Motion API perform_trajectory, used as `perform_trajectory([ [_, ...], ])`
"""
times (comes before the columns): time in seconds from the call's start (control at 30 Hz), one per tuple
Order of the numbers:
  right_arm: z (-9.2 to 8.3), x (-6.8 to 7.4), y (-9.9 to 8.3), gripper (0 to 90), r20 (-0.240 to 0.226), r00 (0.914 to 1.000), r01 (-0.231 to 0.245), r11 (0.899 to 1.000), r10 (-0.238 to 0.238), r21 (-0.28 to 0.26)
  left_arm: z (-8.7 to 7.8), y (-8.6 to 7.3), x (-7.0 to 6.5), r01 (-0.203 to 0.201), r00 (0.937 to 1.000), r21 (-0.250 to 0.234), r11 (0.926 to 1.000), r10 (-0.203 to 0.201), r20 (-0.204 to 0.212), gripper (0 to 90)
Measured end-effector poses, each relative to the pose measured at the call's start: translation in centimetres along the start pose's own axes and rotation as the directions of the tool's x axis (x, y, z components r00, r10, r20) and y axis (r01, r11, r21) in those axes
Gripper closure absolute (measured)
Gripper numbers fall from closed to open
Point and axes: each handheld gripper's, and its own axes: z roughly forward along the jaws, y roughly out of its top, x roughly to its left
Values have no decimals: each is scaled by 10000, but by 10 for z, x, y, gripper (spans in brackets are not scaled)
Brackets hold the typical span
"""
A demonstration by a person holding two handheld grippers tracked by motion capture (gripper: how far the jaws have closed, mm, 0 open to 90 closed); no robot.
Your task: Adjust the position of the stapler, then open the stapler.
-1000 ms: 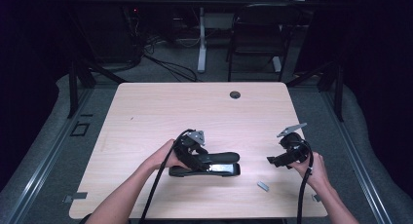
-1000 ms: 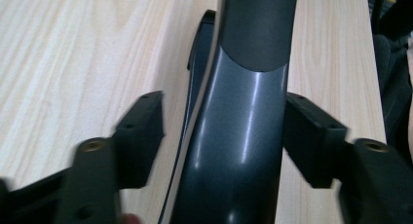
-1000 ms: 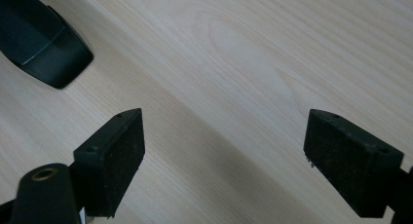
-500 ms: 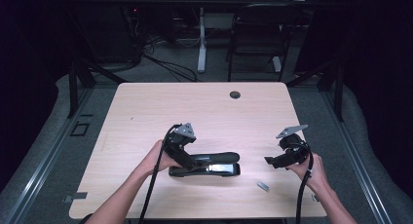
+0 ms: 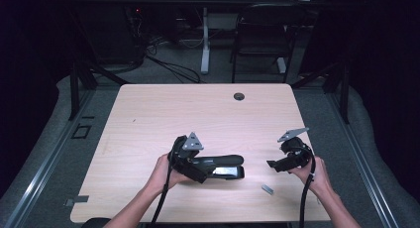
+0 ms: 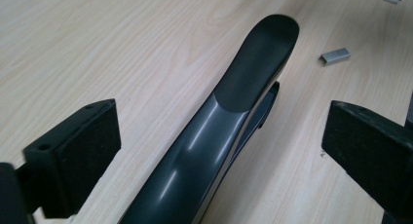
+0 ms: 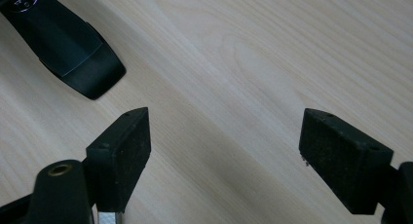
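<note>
Stapler [image 5: 223, 166] lies flat near the table's [image 5: 148, 114] front edge, between our grippers | left gripper [image 6: 219, 136] jaws spread, just opened, straddling its arm without touching | right gripper [image 5: 277, 164] jaws apart over bare wood, slightly narrowed, holding nothing | staple strip [image 5: 267, 189] lies near front edge | far half of tabletop is open room

The stapler [image 5: 223, 166] is laid flat on the table [image 5: 148, 114], near its six o'clock edge. The strip of staples [image 5: 267, 189], as it seems to be, is found at the stapler's four o'clock, just apart. The cable hole [image 5: 239, 96] is set well off at twelve o'clock.
</note>
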Motion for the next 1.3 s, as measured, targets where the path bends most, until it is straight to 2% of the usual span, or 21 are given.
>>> perform_trajectory([
  [0.07, 0, 0, 0, 203, 43, 10000, 6, 10000, -6, -47, -1, 0, -4, -4, 9999, -155, 9999, 3, -112, 124],
  [0.23, 1, 1, -1, 230, -9, 10000, 64, 10000, -65, -20, -2, 0, -13, -143, 9994, -324, 9994, 133, -319, 157],
  [0.4, 1, 3, 0, 330, -109, 9998, 181, 9998, -180, 25, 1, -4, -22, -102, 9993, -443, 9990, 86, -355, 221],
  [0.77, 0, 15, 2, 526, -177, 9992, 354, 9993, -356, -108, 21, -12, -41, -181, 9996, -26, 9998, 180, -226, 465],
  [0.83, 2, 17, 3, 578, -312, 9983, 493, 9988, -495, -74, 24, -13, -42, -103, 9997, 17, 9999, 103, -242, 510],
  [0.93, 3, 21, 3, 654, -472, 9957, 799, 9968, -798, 16, 30, -16, -45, -86, 9995, 63, 9999, 88, -310, 628],
  [1.03, 3, 26, 4, 732, -756, 9937, 814, 9964, -830, -239, 37, -19, -48, -70, 9996, 205, 9998, 76, -282, 719],
  [1.23, 3, 37, 8, 839, -790, 9901, 1126, 9925, -1160, -465, 51, -22, -57, -235, 9989, 475, 9986, 254, -395, 820],
  [1.3, 4, 41, 8, 860, -824, 9878, 1281, 9904, -1320, -513, 56, -23, -58, -166, 9986, 494, 9986, 190, -485, 847],
])
